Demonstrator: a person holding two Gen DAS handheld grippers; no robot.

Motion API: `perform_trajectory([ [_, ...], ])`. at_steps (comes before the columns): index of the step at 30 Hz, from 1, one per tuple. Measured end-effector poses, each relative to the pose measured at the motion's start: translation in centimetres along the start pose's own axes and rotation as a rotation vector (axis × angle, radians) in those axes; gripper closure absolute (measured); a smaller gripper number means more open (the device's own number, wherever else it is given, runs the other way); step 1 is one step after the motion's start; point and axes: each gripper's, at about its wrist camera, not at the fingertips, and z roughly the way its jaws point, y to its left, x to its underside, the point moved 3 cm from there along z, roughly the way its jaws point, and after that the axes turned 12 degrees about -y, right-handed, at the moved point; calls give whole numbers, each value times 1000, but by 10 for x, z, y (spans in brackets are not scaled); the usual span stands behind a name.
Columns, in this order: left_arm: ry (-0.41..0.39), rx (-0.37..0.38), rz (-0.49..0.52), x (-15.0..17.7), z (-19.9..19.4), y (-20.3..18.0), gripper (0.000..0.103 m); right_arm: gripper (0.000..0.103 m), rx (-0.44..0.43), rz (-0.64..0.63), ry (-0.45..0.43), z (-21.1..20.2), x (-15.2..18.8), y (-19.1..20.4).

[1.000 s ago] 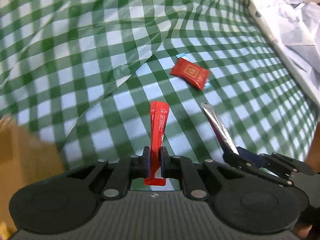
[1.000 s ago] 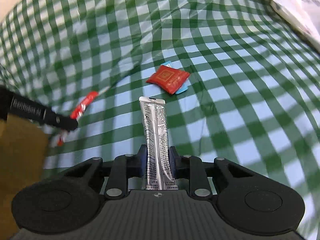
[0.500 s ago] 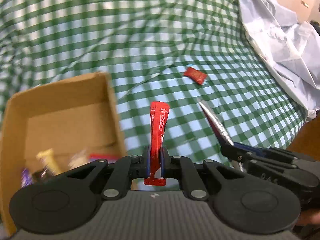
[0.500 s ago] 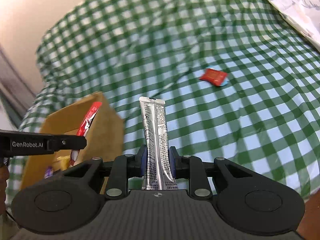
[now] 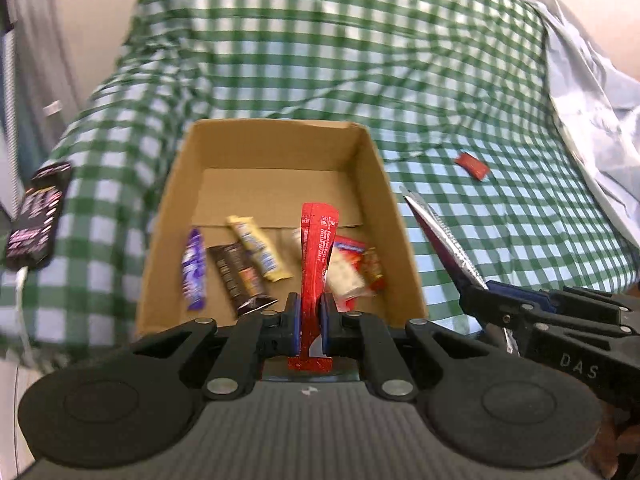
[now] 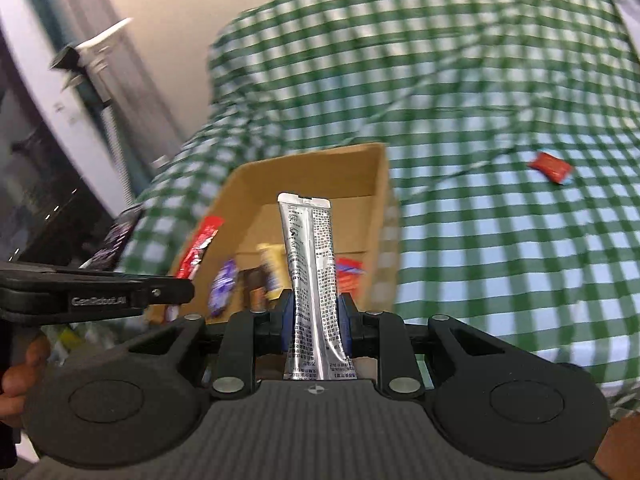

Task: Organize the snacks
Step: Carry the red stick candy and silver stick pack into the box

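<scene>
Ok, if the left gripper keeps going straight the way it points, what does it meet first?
Probably the snacks lying in the cardboard box: the left gripper, shut on the red stick packet, aims at the white-and-red wrappers there. Depth is unclear.

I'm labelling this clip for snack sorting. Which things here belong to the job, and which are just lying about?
Job:
- red stick sachet in left gripper
- silver stick sachet in right gripper
- brown cardboard box with wrapped snacks
- small red packet on cloth

Lying about:
- green checked cloth
- black pouch
- crumpled pale sheet
</scene>
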Motion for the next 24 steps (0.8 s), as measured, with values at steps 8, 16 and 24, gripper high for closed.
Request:
perform_trajectory([
  [8,-30,-43,-78,19,-31,43,93,79,-67,-96,17,-8,9,56],
  [16,-40,-55,-102,23,-36,56,93,79,-72,-149,23,-12,12,78],
  [24,-34,-59,-118,19,-28,59,93,79,-62,-148,40,-2,14,77],
])
